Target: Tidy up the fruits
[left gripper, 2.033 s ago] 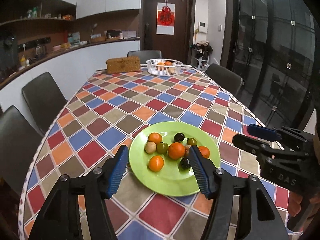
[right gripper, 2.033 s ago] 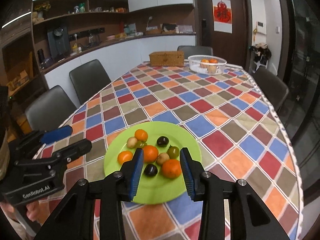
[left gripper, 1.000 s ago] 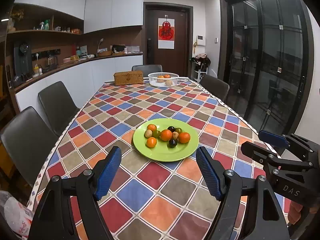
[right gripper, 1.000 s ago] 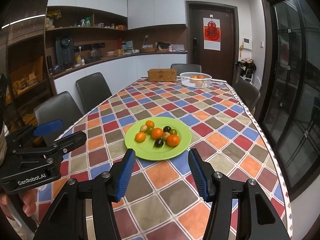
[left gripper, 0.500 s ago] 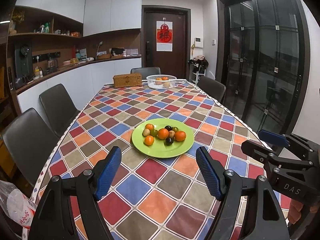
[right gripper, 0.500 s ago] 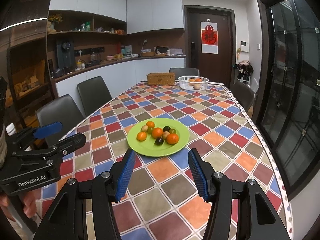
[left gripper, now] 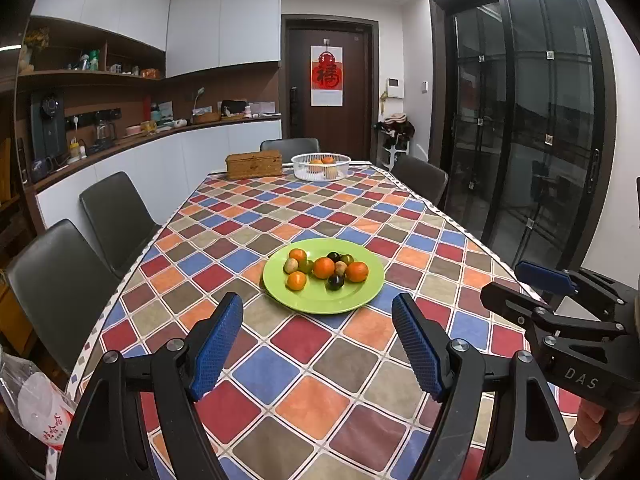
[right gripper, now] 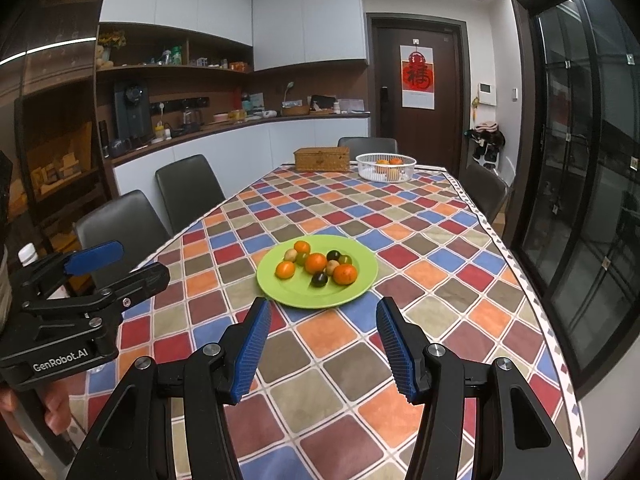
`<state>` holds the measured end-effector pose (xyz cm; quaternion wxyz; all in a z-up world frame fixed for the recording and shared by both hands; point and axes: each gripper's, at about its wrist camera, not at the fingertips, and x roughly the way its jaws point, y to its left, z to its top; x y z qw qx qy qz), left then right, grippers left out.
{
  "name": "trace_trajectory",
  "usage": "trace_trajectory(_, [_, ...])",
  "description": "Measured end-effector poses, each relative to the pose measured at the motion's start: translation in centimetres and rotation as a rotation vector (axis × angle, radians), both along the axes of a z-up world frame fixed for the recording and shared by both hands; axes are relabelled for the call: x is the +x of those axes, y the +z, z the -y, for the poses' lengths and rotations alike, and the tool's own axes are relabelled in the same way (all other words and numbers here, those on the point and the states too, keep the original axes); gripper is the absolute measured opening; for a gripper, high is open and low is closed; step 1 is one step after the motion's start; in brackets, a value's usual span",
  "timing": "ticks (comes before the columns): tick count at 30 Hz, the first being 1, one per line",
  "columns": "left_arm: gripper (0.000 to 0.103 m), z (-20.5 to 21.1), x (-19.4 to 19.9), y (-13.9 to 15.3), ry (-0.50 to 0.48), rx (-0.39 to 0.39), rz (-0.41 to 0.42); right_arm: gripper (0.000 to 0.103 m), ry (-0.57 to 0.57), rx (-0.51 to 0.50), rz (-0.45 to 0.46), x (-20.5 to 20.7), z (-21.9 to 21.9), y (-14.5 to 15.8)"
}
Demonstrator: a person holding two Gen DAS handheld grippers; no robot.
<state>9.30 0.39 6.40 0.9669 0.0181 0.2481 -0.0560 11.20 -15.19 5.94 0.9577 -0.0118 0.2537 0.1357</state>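
A green plate (left gripper: pixel 320 304) (right gripper: pixel 288 296) sits on the checkered tablecloth, holding several small fruits: oranges (left gripper: pixel 323 267) (right gripper: pixel 316 262), dark plums (left gripper: pixel 335 281) (right gripper: pixel 319 279) and green and tan ones. My left gripper (left gripper: pixel 318 340) is open and empty, held back from the plate above the near table. My right gripper (right gripper: pixel 322 338) is open and empty, also short of the plate. Each gripper shows at the edge of the other's view (left gripper: pixel 560 312) (right gripper: pixel 80 292).
A white basket (left gripper: pixel 321 167) (right gripper: pixel 385 167) with oranges and a wicker box (left gripper: pixel 253 165) (right gripper: pixel 322 159) stand at the table's far end. Dark chairs (left gripper: pixel 114 216) (right gripper: pixel 188 194) line the left side. A plastic bag (left gripper: pixel 36 408) lies at lower left.
Both grippers have pulled back and up from the plate, so it looks smaller and farther. Both stay open and empty; the fruits have not moved.
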Motion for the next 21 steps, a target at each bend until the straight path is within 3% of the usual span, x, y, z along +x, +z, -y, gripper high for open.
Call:
trace_trajectory(4, [0.081, 0.1, -0.4, 0.2, -0.001, -0.001, 0.006, 0.056, -0.002, 0.000, 0.003, -0.6, 0.1, 0.1])
trace_trajectory(9, [0.094, 0.3, -1.1, 0.5, 0.017, 0.011, 0.023, 0.056, -0.003, 0.001, 0.005, -0.8, 0.2, 0.1])
trace_trajectory(21, [0.096, 0.2, -1.3, 0.7, 0.017, 0.013, 0.030, 0.056, -0.004, 0.002, 0.008, -1.0, 0.4, 0.2])
